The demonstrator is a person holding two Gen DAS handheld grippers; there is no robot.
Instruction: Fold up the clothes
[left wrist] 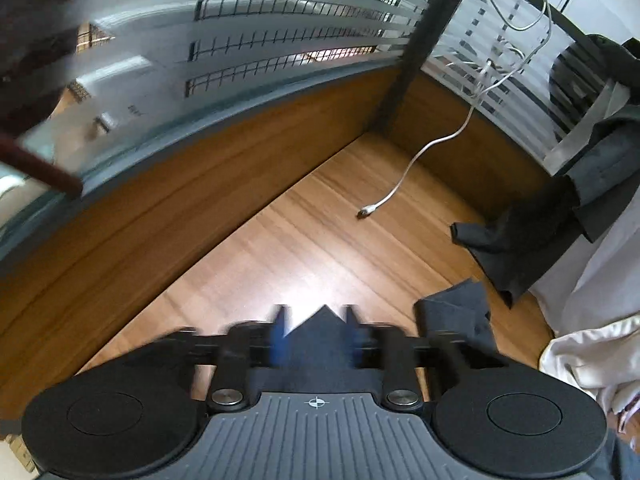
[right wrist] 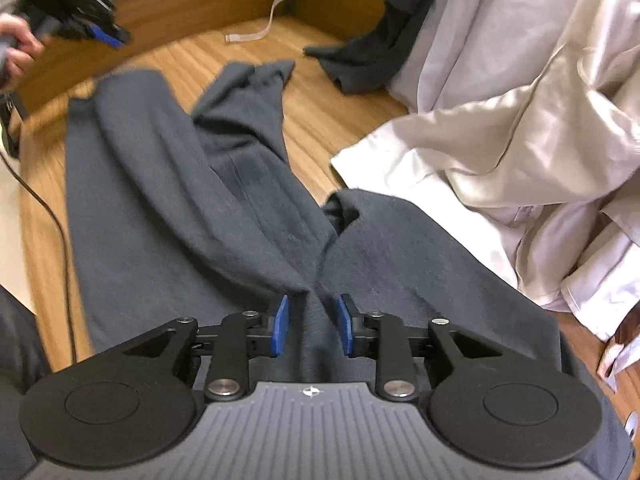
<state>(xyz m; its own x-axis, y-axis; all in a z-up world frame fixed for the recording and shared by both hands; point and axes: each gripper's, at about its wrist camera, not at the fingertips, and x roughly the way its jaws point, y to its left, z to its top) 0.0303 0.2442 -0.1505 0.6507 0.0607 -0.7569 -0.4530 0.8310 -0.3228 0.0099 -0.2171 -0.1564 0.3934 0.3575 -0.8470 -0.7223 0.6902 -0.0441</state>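
My right gripper [right wrist: 313,326] points down at the grey garment [right wrist: 168,200], which lies spread on the wooden table [right wrist: 316,120]. Its blue pads [right wrist: 281,325] stand a little apart, and a raised fold of the grey cloth runs between them. The pads do not press on this fold; there is a gap on each side, so I hold nothing with this gripper. The garment stretches away in front of the gripper, with one narrow part going far forward and a second part going to the right front.

To the right of this gripper lies a heap of white cloth [right wrist: 520,100], touching the edge of the grey garment. Far ahead, a dark cloth [right wrist: 360,60] hangs down to the table, and a white cable [right wrist: 276,12] lies beyond it.

My left gripper [left wrist: 316,330] is blurred in its own view. Its jaws are partly open, and a grey cloth corner shows between them, but I cannot tell if it touches the pads. In the right view this gripper [right wrist: 108,36] is up at the far left, above the table, in a hand [right wrist: 18,50], and nothing hangs from it.
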